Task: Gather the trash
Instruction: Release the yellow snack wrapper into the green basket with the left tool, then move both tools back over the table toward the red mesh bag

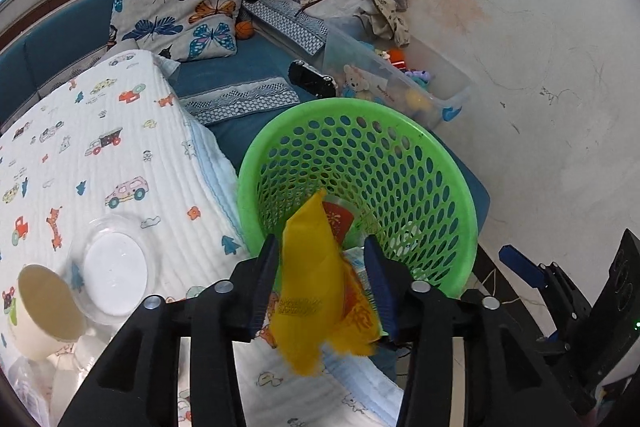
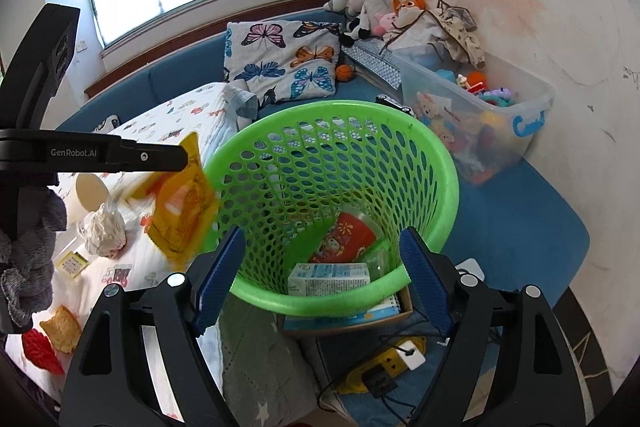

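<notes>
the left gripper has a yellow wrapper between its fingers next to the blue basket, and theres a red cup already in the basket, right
Not quite: the basket is green, not blue, as the right wrist view shows. The rest stands: the yellow wrapper is between the left gripper fingers, and a red cup lies in the basket.

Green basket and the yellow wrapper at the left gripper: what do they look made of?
Green basket: looks like moulded plastic, slightly glossy, with even rows of oval holes and a smooth rolled rim. Yellow wrapper: probably thin plastic film, creased, printed, limp; it sits between the left gripper's parted fingers beside the rim.
</notes>
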The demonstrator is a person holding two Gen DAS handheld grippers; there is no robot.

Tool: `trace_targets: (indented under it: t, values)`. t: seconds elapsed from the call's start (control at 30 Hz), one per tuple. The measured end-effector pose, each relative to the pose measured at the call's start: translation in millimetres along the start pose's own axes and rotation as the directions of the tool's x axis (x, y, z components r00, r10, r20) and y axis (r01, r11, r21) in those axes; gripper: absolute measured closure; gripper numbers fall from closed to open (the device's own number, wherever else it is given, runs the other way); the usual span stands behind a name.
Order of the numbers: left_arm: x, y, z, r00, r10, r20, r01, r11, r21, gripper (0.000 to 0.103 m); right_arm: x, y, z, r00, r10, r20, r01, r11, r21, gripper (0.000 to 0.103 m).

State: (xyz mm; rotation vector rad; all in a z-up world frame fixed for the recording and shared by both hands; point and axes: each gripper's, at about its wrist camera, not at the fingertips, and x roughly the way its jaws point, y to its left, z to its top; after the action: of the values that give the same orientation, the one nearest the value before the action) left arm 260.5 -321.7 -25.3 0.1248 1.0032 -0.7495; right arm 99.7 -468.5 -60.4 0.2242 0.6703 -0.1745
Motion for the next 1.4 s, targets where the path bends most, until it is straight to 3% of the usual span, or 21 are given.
trace_targets:
  t: [0.03,0.33,0.77,1.13,1.4]
  values:
    - [-1.1,0.8,-0.7,1.000,-0.003,0.002,0.003,1.000,-0.004,0.049,-0.9,0.3,-0.5,1.000,0.001,0.000,-0.001,1.000,0.001,0.024]
    - [-31.6,5.4,-7.3,0.998,-0.020,0.059,0.020,1.000,0.001,0.047,-13.8,11.8,-5.9,1.000,0.016,0.011,-0.016,1.000,-0.009,0.024]
    - [-102.3,42.3,-34.2,0.987,0.043,0.156,-0.037,0.999,-0.040,0.043,-36.5,55.2,-12.1,0.994,0.106,0.024,-0.104,0.992,-0.069,0.023]
    - [-152.2,87.5,-82.3,0.977,0.088,0.194,-0.067,0.991,-0.113,0.040,-37.6,118.9,-32.5,0.972,0.229,-0.045,-0.233,0.957,-0.174,0.023]
    - [-180.8,108.7,-141.6,0.978,0.097,0.186,-0.076,0.990,-0.120,0.038,-39.6,146.4,-43.8,0.960,0.269,-0.074,-0.279,0.933,-0.226,0.023]
